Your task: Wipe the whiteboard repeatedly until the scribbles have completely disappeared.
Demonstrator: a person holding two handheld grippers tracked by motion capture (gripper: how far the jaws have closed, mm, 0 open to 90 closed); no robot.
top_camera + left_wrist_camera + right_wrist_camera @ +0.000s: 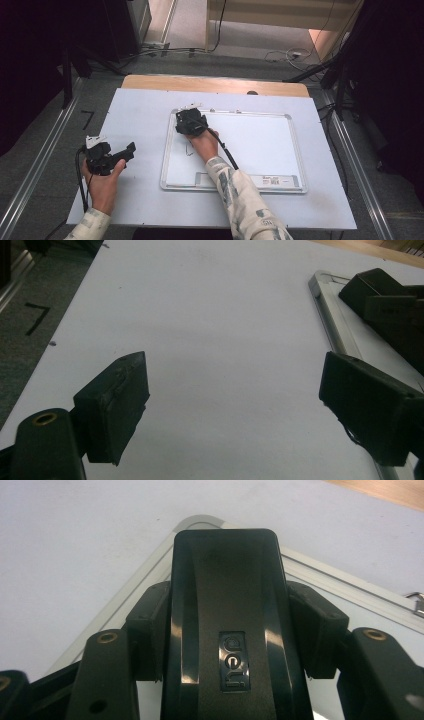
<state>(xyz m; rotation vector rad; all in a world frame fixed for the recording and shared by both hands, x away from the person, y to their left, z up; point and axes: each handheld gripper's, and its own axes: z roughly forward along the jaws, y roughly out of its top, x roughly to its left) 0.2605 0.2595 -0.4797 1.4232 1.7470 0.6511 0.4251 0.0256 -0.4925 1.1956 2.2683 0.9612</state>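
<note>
At whiteboard (350, 592) corner: right claw (227, 630) clamps eraser (227, 605) (black).

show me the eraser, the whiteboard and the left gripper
eraser (227, 605), right gripper view, middle of its black top
whiteboard (260, 145), high view, bare white surface right of the hand
left gripper (235, 405), left gripper view, midway between its two open jaws

The high view looks down on the bench (140, 107) from above; both gripper views sit low, sharing the whiteboard's (260, 145) corner.
</note>
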